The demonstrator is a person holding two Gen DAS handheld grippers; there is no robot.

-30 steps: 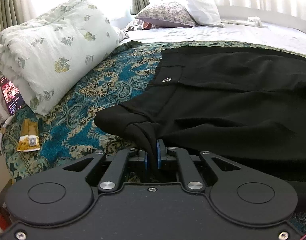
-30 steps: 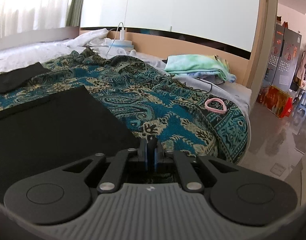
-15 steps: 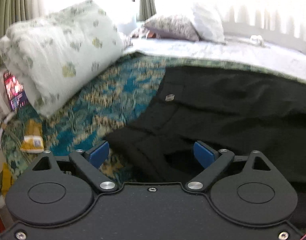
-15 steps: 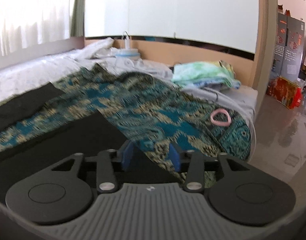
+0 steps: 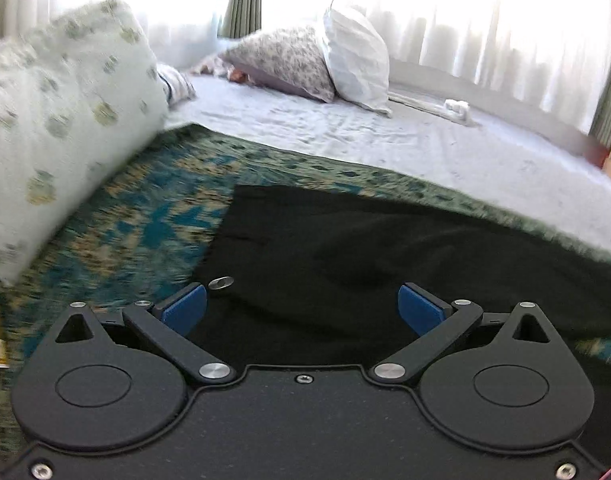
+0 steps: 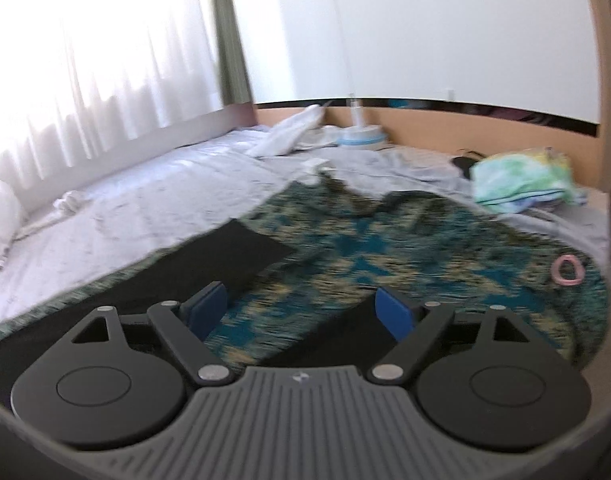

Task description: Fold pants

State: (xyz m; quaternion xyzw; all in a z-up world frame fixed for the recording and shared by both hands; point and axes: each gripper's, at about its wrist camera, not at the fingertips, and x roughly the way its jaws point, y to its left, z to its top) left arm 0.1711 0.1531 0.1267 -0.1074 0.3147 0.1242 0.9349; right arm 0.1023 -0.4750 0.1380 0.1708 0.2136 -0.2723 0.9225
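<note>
Lying flat on the teal paisley blanket (image 5: 137, 216), the black pants (image 5: 385, 264) have their waist end, marked by a metal button (image 5: 220, 282), toward the floral pillow (image 5: 61, 132) at that blanket's left edge; the long axis runs across the blanket from that waist end away to the right, where the right wrist view shows two leg ends, one (image 6: 241, 252) lying farther up the blanket and the other (image 6: 337, 336) close under the camera, with a strip of blanket between them. The left gripper (image 5: 301, 308) stands wide open above the waist area, its jaws having just been opening, the blue pads (image 5: 183, 308) clear of the cloth and nothing pinched between them. The right gripper (image 6: 301, 312) is likewise spread wide, jaws just opened, holding nothing, with blanket and the near leg end seen through the gap. Beyond the blanket's far edge lies a pale sheet (image 5: 345, 136) bearing a patterned cushion (image 5: 281, 60) and a white pillow (image 5: 355, 56). Near the blanket's right end rests a pink ring (image 6: 567, 269); past that end sits a folded green towel (image 6: 521, 180). Both views are motion-blurred.
</note>
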